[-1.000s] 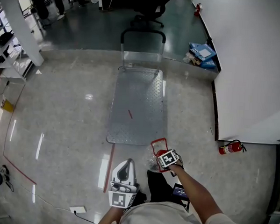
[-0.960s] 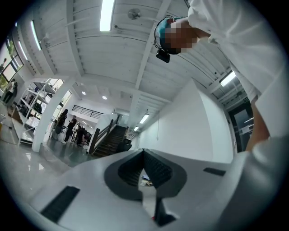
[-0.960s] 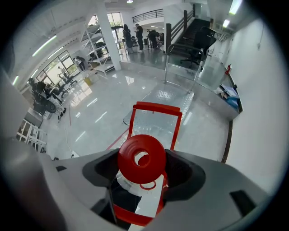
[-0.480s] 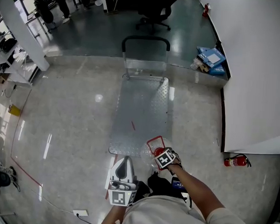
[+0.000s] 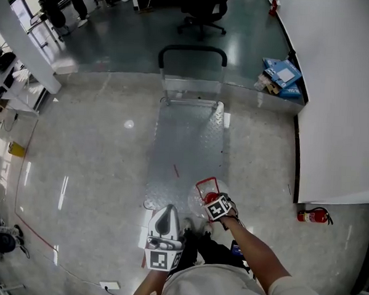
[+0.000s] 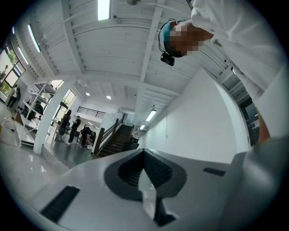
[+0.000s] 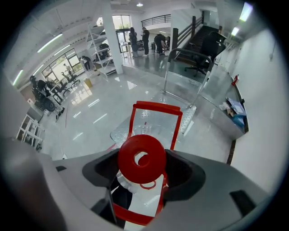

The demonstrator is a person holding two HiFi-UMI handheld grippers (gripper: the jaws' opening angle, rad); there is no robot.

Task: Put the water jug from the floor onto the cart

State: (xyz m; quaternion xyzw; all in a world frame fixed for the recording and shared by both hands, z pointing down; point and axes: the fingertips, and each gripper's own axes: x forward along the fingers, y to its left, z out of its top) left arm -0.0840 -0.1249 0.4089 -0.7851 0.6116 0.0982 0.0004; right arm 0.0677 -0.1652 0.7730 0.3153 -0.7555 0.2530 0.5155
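The water jug (image 5: 197, 205) is clear, with a red cap (image 7: 141, 158) and a red carrying handle (image 7: 156, 107). It hangs from my right gripper (image 5: 215, 205), which is shut on its neck just under the cap. The jug hovers over the near end of the metal cart (image 5: 186, 147), whose black push handle (image 5: 192, 50) stands at the far end. In the right gripper view the cart deck (image 7: 174, 106) lies straight ahead below the jug. My left gripper (image 5: 164, 221) is held close to my body, pointing up, shut and empty (image 6: 143, 168).
A white wall (image 5: 345, 90) runs along the right, with a red fire extinguisher (image 5: 314, 215) at its foot and blue boxes (image 5: 282, 74) in the corner. An office chair (image 5: 200, 15) stands beyond the cart. People and shelving (image 5: 15, 73) are at the far left.
I have stepped closer to the cart. The jug in my right gripper has moved from above the floor to above the cart's near end. The left gripper stays put.
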